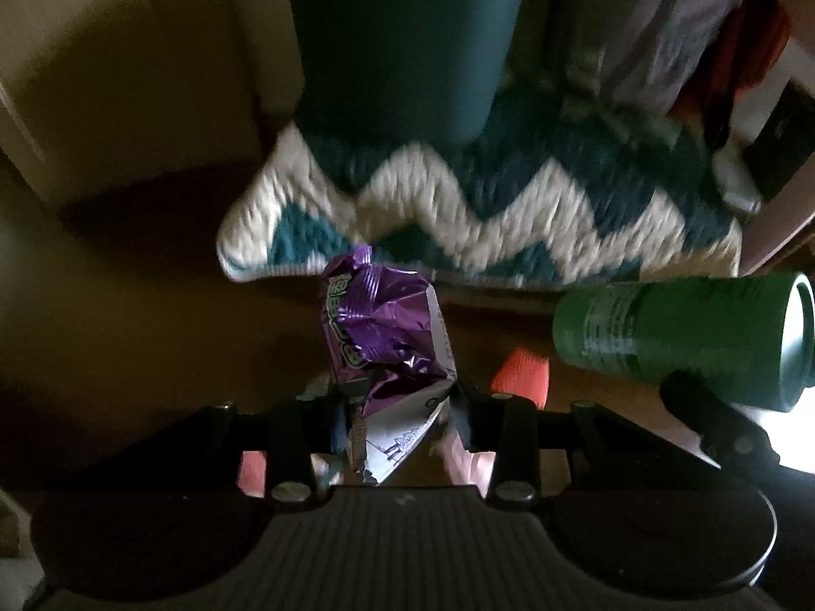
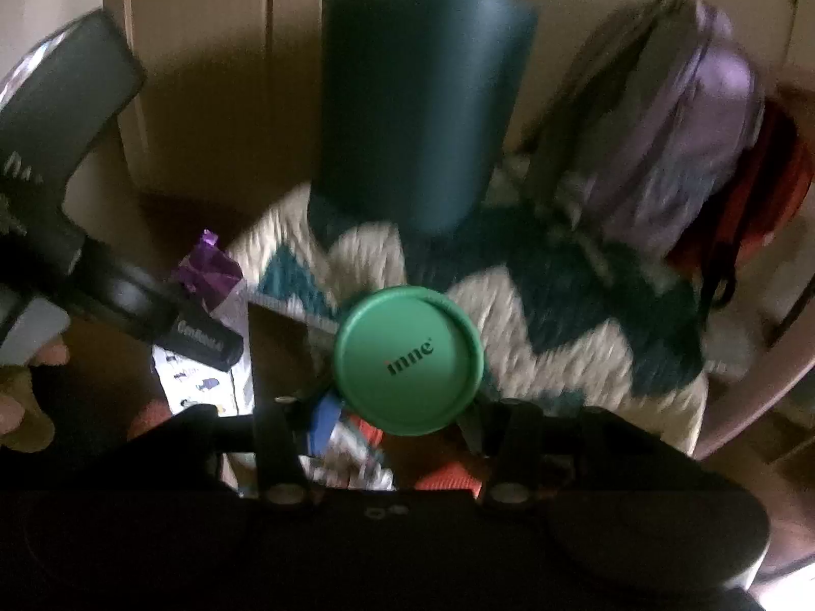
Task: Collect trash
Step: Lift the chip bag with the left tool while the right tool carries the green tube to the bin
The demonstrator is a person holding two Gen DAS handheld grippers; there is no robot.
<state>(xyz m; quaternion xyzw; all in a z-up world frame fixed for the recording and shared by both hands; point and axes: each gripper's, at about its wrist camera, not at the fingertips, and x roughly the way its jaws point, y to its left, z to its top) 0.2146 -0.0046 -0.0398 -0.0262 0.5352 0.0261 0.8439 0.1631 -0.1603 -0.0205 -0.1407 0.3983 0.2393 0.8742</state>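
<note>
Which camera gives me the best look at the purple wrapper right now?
Left wrist: the purple wrapper fills the centre, crumpled, pinched in the left tool. Right wrist shows only part of it at the left, behind the other tool.

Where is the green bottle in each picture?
Left wrist: the green bottle lies sideways at the right edge, in the right claw.
Right wrist: it is in the middle, base toward us.
Shared landmark: the dark teal bin on the zigzag rug.

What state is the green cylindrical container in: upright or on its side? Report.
On its side: the green cylindrical container lies horizontal in the right hand-held gripper, green end facing that camera.
</note>
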